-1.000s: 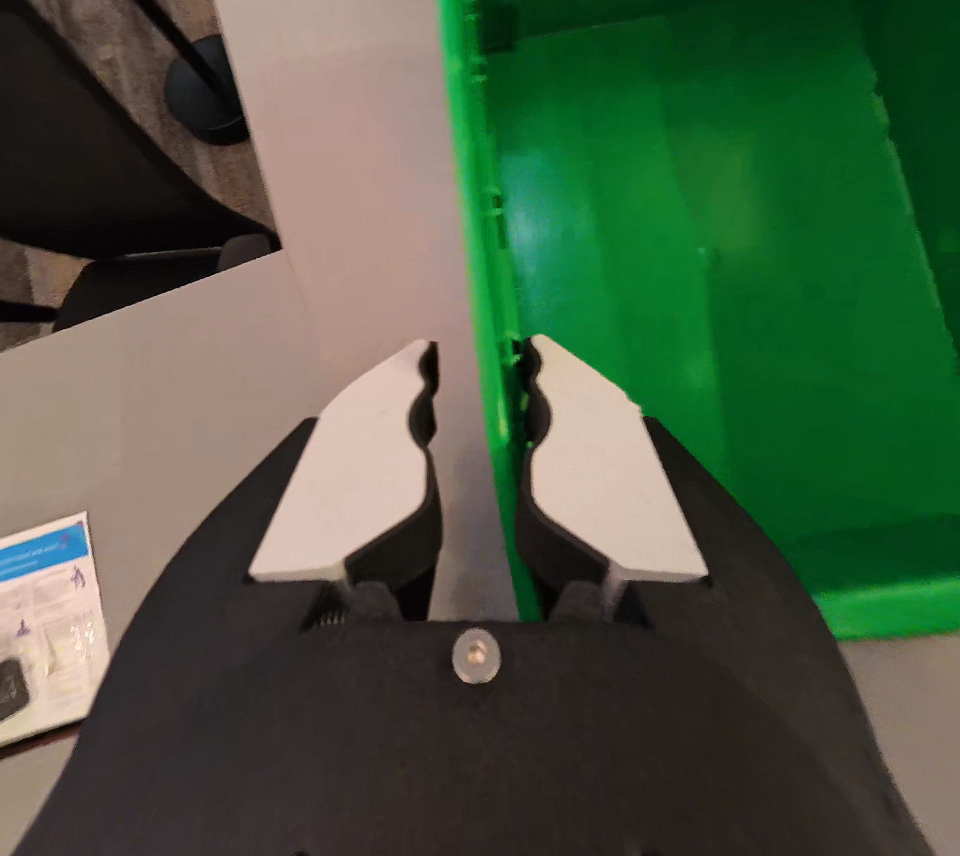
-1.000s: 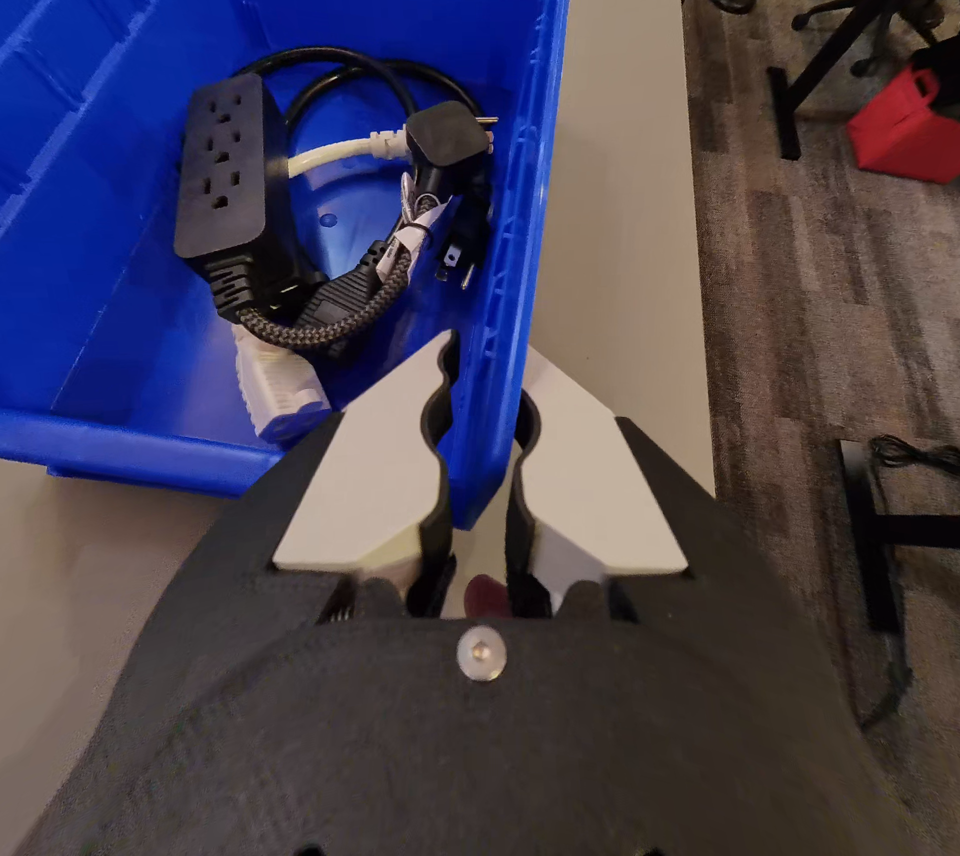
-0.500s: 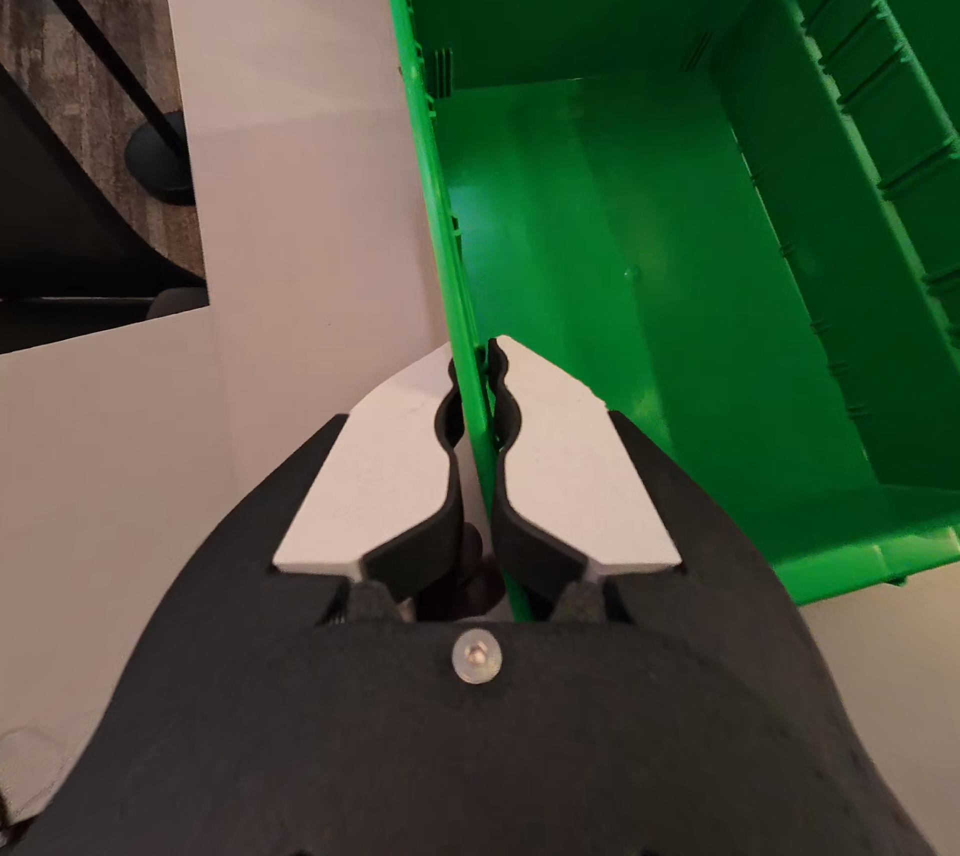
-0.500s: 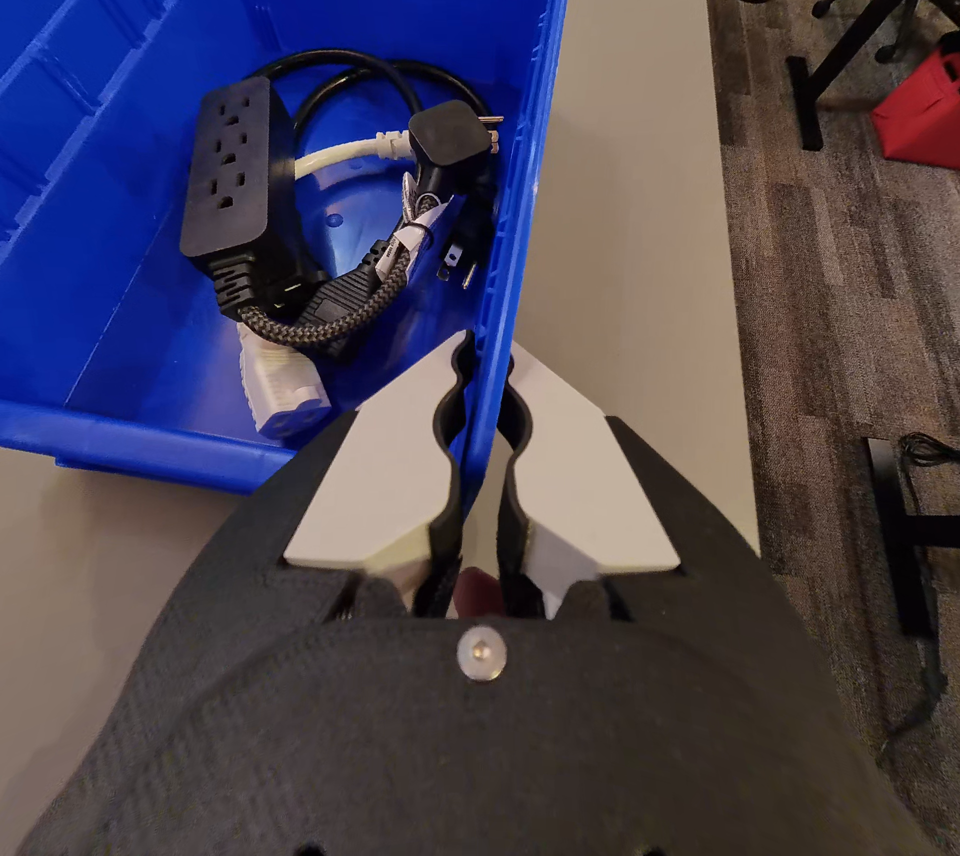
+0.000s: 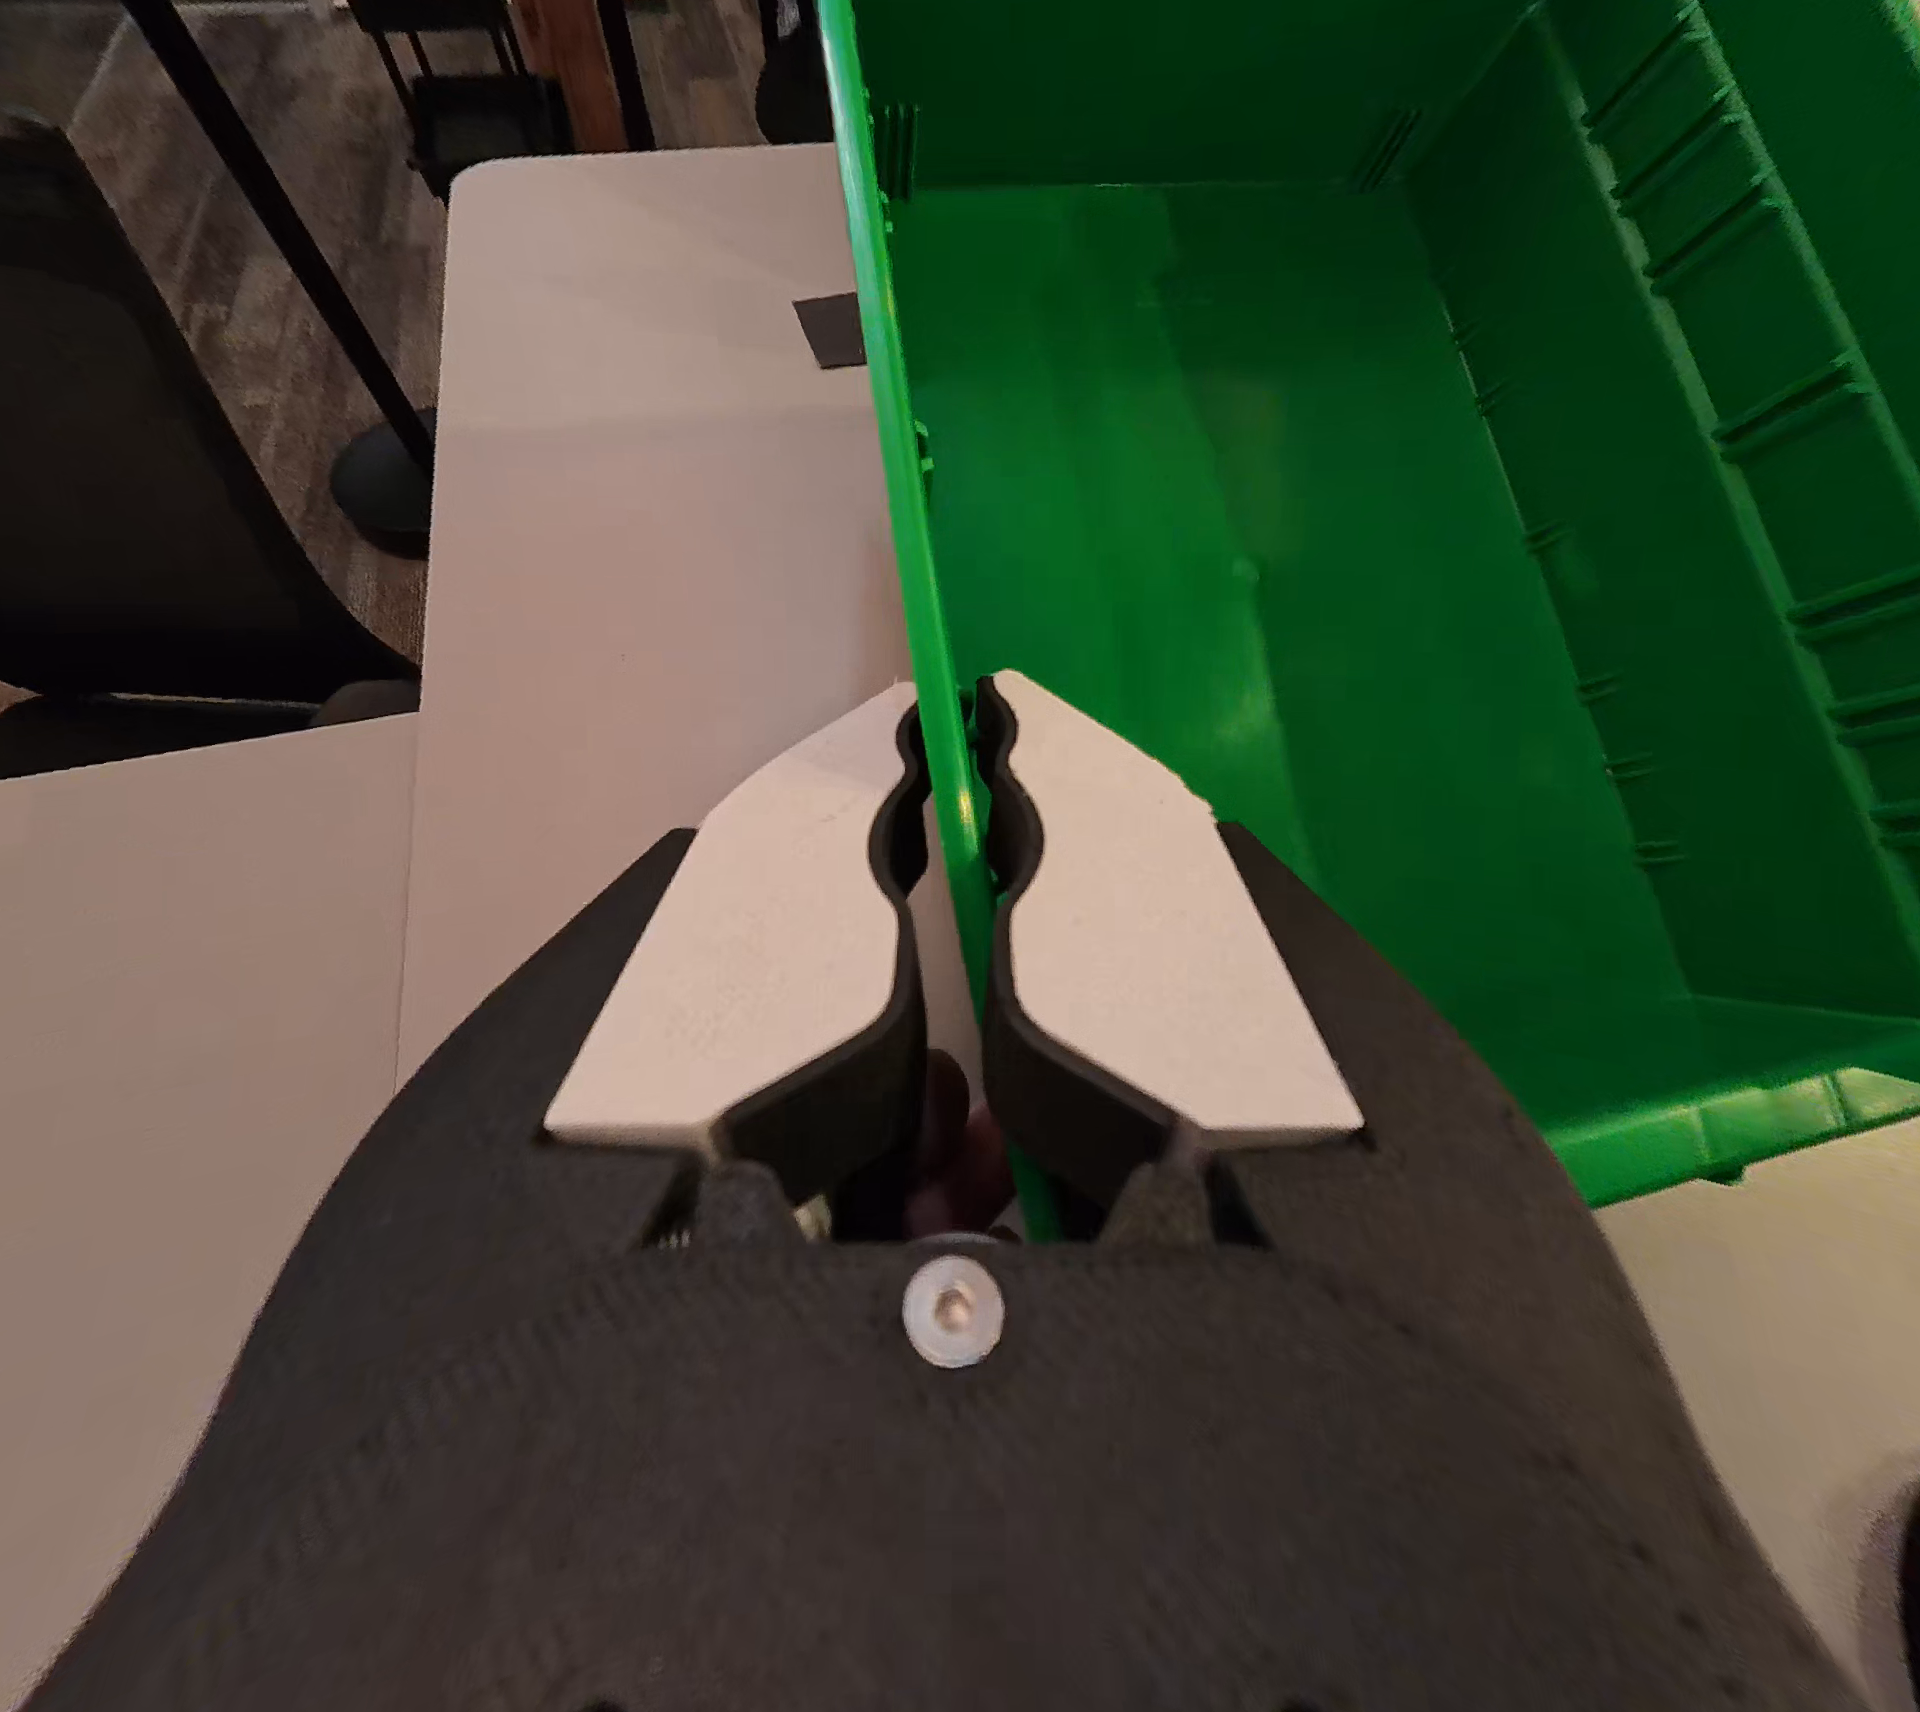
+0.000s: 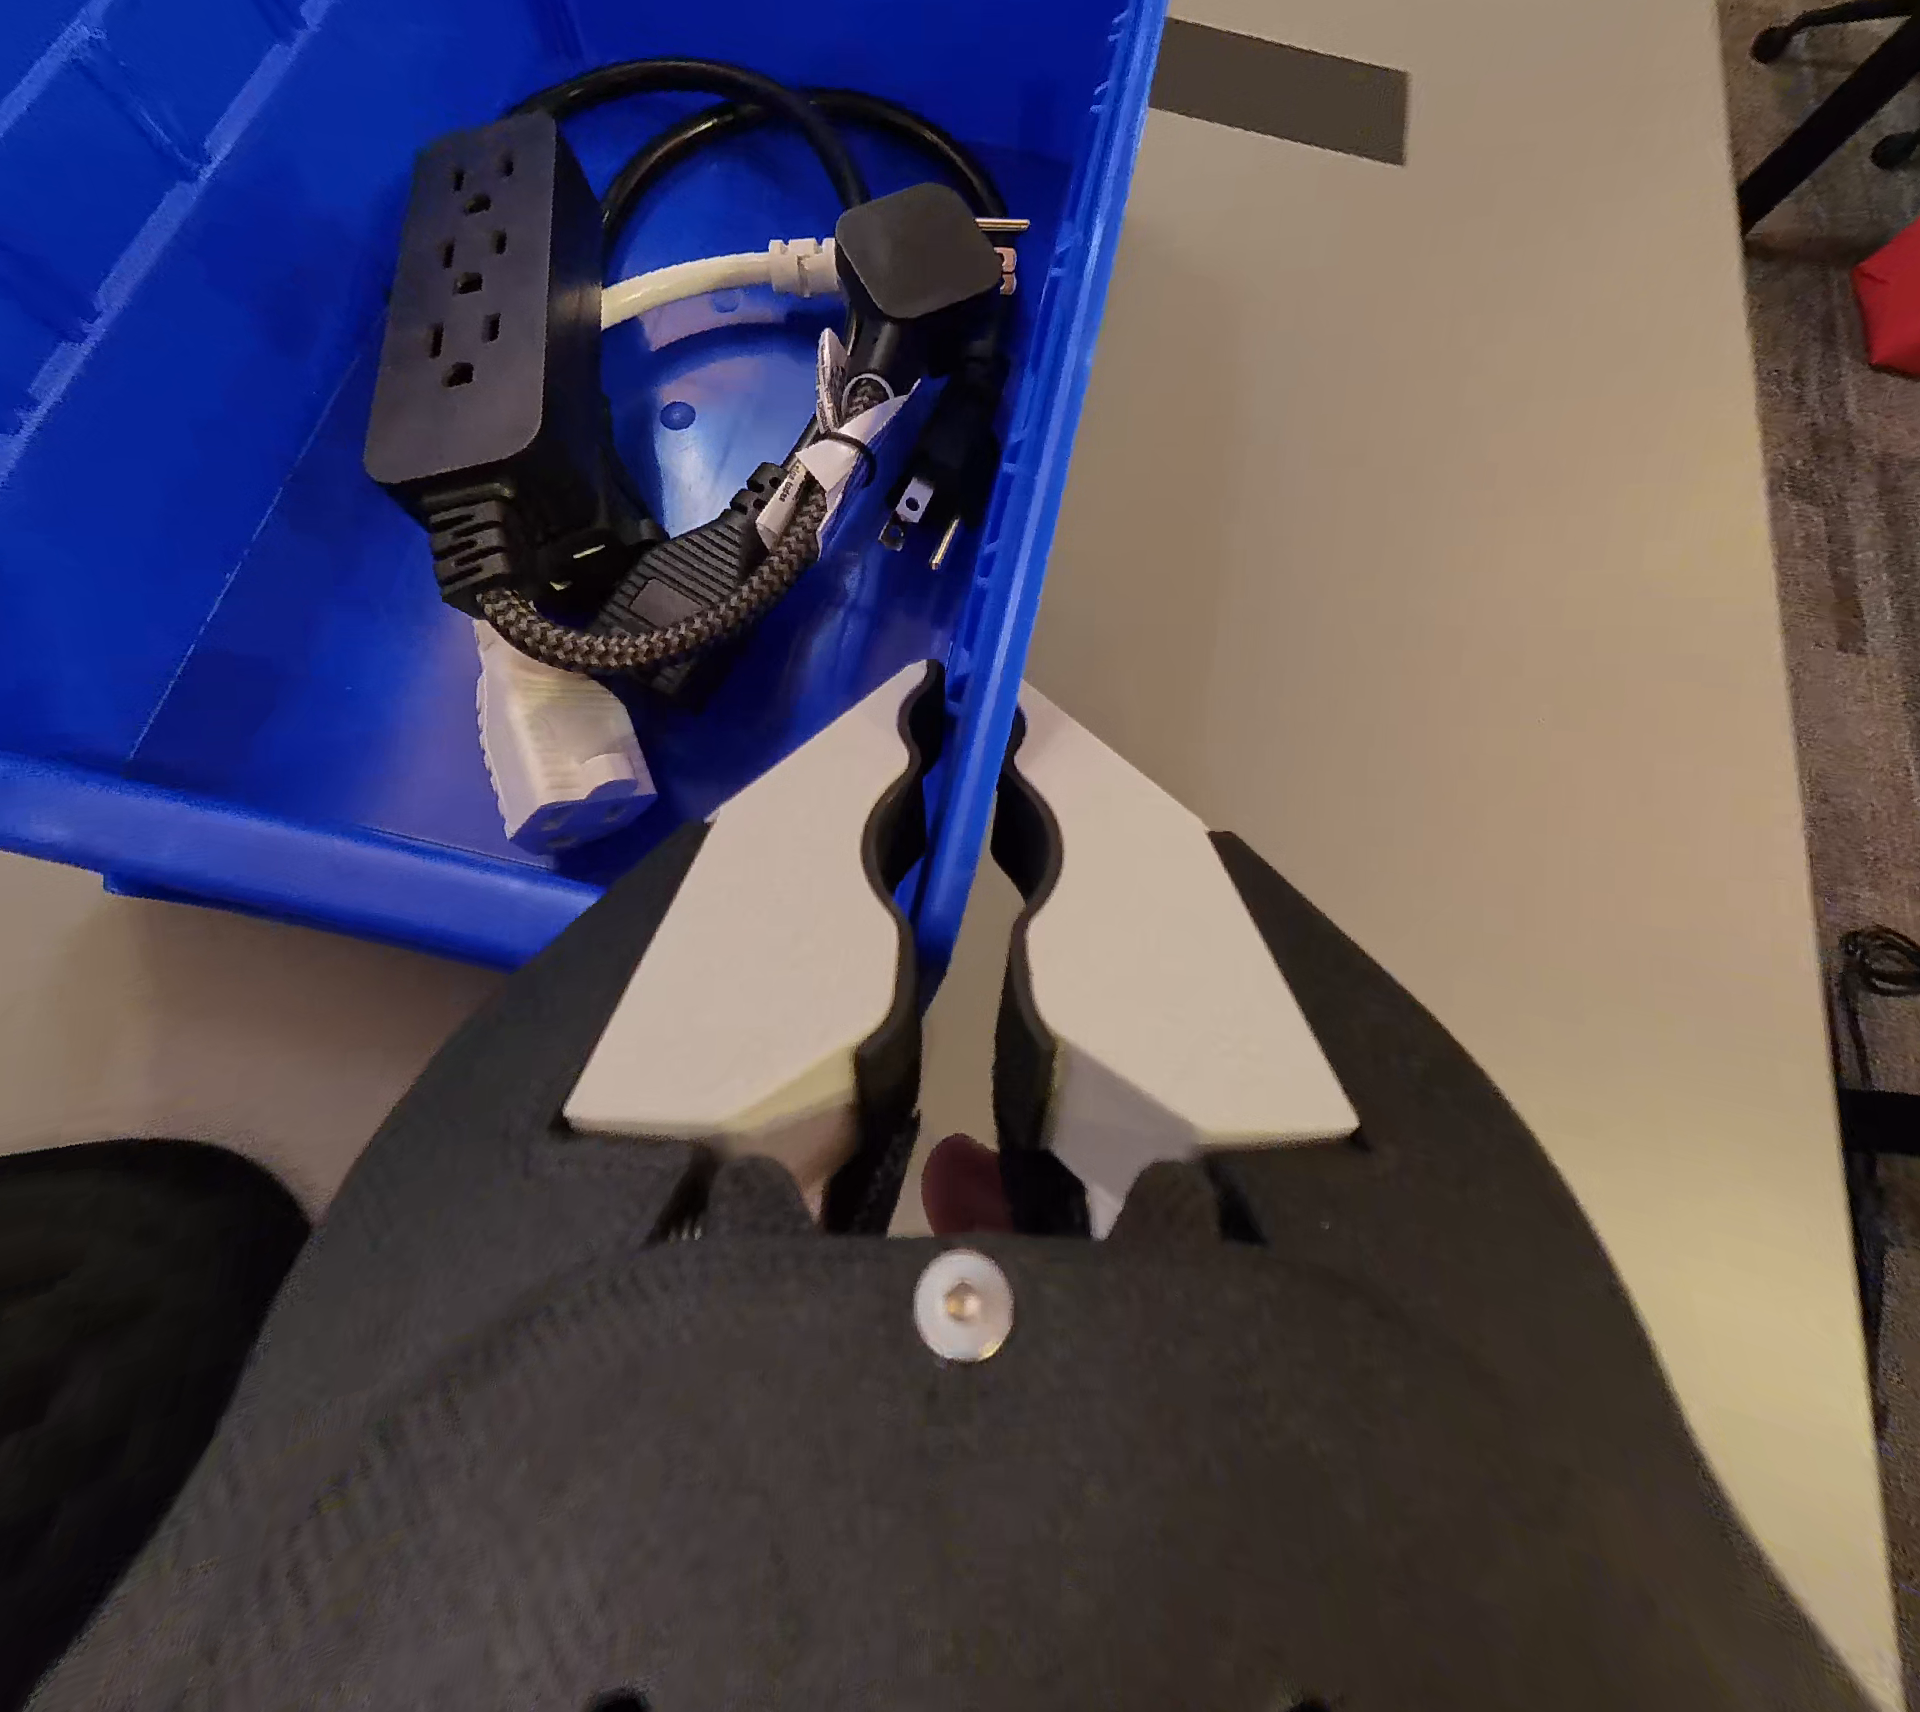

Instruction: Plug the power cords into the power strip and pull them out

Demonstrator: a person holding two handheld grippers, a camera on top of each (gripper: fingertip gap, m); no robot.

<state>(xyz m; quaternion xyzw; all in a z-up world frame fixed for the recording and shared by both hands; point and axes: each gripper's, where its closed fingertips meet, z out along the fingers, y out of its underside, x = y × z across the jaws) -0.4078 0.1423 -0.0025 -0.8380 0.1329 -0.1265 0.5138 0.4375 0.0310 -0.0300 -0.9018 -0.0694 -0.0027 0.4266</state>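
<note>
A pale bench (image 5: 644, 457) carried a green bin (image 5: 1558, 436), with a dark patch (image 5: 829, 330) just beside its left wall. In the right wrist view the bench (image 6: 1403, 623) bore a blue bin (image 6: 312, 873) and a strip of dark tape (image 6: 1283, 102) beside its right wall.

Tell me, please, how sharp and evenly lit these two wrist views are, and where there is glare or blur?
Left wrist view: warm light, a soft sheen on the green bin floor, its far right wall smeared, wide-angle bowing at the edges. Right wrist view: sharper; power strip and cords crisp, a pale glare patch on the blue bin floor beside them.
</note>
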